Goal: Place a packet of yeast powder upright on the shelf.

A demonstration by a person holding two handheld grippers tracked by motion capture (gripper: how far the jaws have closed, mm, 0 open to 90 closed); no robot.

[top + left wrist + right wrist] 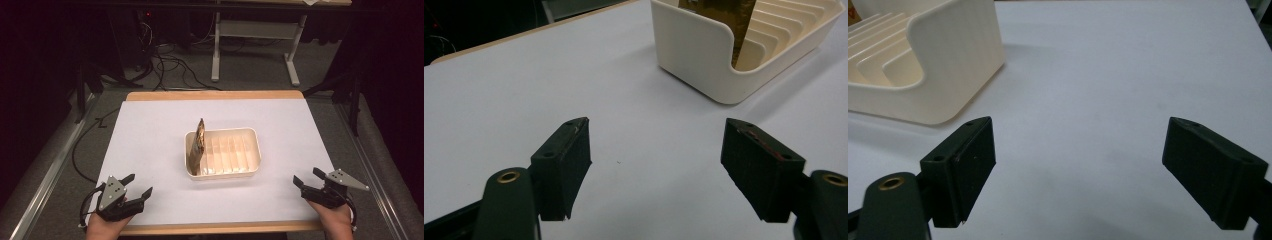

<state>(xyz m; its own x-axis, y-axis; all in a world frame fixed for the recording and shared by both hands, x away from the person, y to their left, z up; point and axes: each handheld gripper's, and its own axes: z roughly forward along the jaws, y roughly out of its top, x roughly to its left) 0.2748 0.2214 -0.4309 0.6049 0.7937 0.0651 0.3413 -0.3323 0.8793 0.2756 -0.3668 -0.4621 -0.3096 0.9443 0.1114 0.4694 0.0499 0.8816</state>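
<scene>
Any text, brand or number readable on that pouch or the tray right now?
None readable.
Brown pouch: its printing is too blurred to make out.
Cream slotted tray: no marking visible.
Left tongs and right tongs: no lettering visible.

Cream slotted plastic tray (252, 142) mid-table w/ brownish flat packet (198, 145), prob. foil, upright in leftmost slot; left gripper (136, 188) & right gripper (306, 177) both agape near front edge.

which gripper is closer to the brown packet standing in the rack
Left. The left gripper sits at the table's near left corner, on the side where the brown packet stands in the rack's left end. The right gripper waits open near the right edge, beyond the rack's far end.
</scene>
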